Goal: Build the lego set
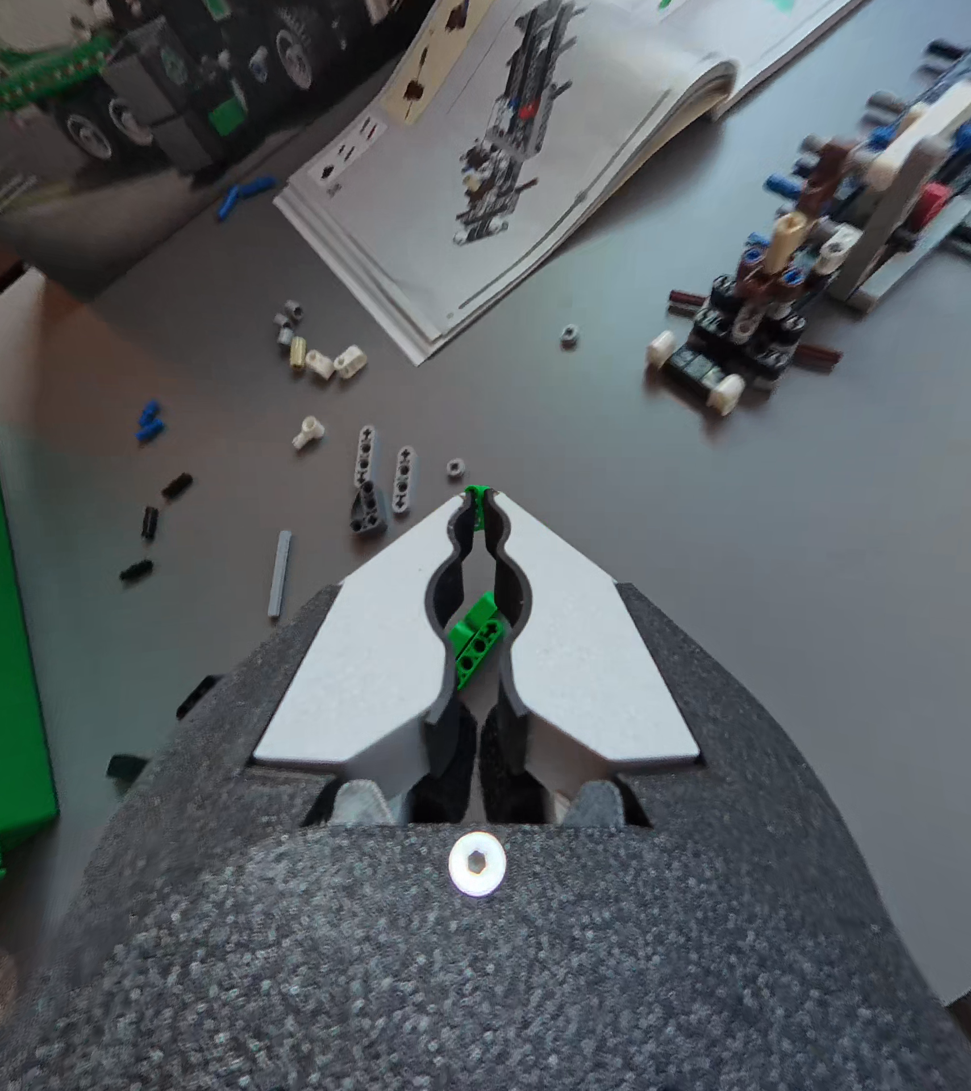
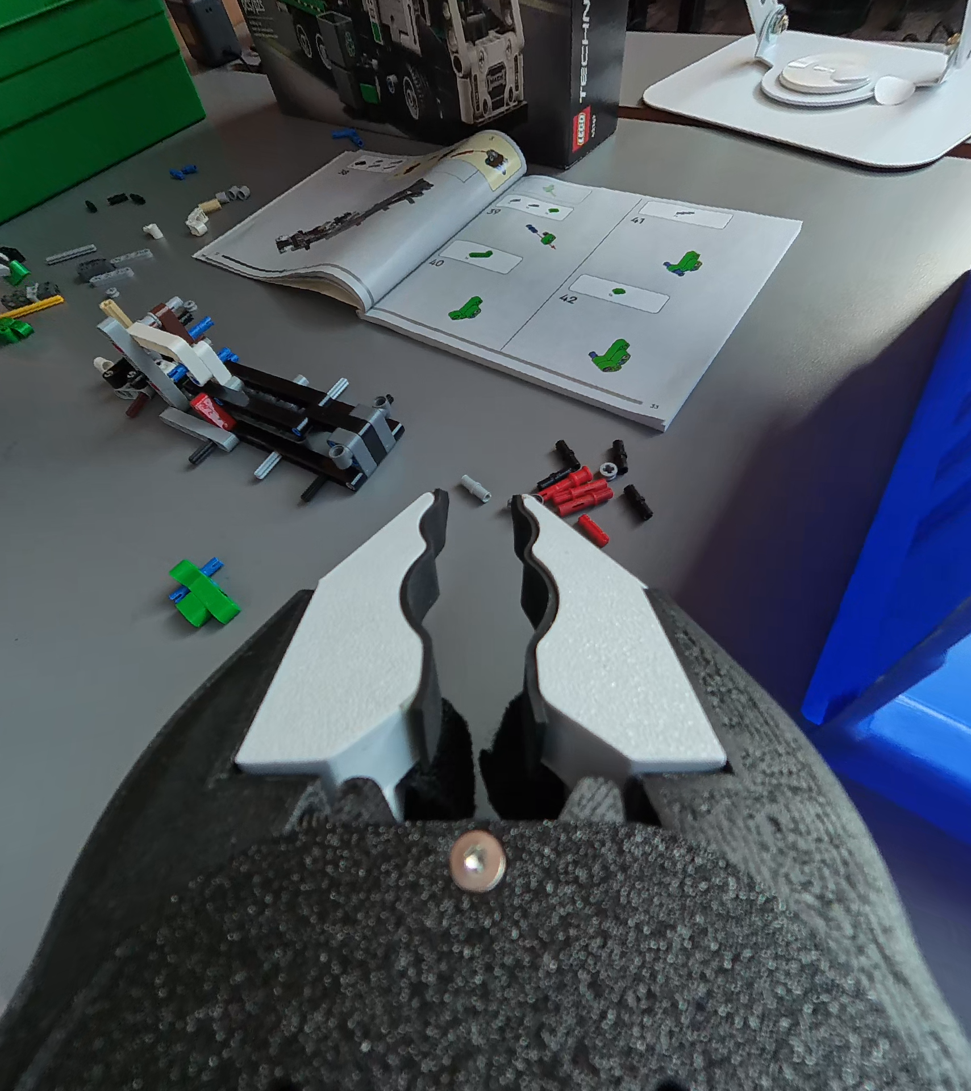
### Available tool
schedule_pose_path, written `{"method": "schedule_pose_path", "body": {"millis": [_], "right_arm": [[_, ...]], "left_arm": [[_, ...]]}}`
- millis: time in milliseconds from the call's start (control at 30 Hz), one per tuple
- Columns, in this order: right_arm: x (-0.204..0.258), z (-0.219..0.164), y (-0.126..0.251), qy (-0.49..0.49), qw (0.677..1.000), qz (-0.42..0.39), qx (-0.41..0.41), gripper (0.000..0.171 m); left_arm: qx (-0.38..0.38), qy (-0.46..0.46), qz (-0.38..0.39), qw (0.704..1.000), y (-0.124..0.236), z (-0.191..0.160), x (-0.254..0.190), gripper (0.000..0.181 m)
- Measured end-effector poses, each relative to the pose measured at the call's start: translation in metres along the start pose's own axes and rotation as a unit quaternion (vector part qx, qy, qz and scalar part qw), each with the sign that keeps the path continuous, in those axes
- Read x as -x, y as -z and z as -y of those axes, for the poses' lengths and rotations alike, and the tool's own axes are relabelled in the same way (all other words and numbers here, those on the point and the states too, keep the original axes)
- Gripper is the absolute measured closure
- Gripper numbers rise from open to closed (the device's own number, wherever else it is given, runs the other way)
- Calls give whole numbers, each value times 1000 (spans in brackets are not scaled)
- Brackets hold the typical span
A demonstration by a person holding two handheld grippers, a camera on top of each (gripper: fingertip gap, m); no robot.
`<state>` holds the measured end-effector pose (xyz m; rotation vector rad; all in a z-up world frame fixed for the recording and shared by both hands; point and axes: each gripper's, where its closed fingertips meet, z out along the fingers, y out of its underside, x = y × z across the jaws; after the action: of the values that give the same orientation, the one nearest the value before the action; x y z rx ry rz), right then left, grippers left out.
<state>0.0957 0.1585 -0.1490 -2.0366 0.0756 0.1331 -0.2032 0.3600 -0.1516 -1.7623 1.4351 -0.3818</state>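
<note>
My left gripper (image 1: pixel 478 500) is shut on a small green piece (image 1: pixel 477 491) that sticks out at its tips, above the table. Through the gap between its fingers I see a green beam (image 1: pixel 476 640) lying below. The held green piece also shows at the far left of the right wrist view (image 2: pixel 19 273). My right gripper (image 2: pixel 480 499) is open and empty, low over the table just short of a grey pin (image 2: pixel 476 489) and a pile of red pins (image 2: pixel 577 493). The part-built chassis (image 2: pixel 247 401) lies to its left and also shows in the left wrist view (image 1: pixel 813 254). A green-and-blue subassembly (image 2: pixel 202 593) lies nearer.
The open instruction booklet (image 2: pixel 530 283) lies behind the chassis, with the set's box (image 2: pixel 441 59) beyond it. A green bin (image 2: pixel 58 88) stands at the left and a blue bin (image 2: pixel 943 531) close on the right. Loose pins and beams (image 1: pixel 370 478) are scattered ahead of the left gripper.
</note>
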Motion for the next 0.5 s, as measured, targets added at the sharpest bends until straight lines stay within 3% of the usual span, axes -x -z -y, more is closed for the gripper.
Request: {"method": "schedule_pose_path", "body": {"millis": [33, 133, 267, 500], "right_arm": [[0, 0, 0, 0, 1000, 0, -2, 150], [0, 2, 1, -1, 1000, 0, -7, 150], [0, 0, 0, -3, 1000, 2, -1, 149], [1, -1, -1, 6, 1000, -3, 4, 150]], "left_arm": [[-18, -7, -21, 1000, 0, 10, -12, 180], [-73, -34, -126, 989, 3, 39, -70, 180], [-103, -123, -249, 955, 6, 44, -154, 180], [-117, -220, -305, 919, -15, 56, -208, 180]]}}
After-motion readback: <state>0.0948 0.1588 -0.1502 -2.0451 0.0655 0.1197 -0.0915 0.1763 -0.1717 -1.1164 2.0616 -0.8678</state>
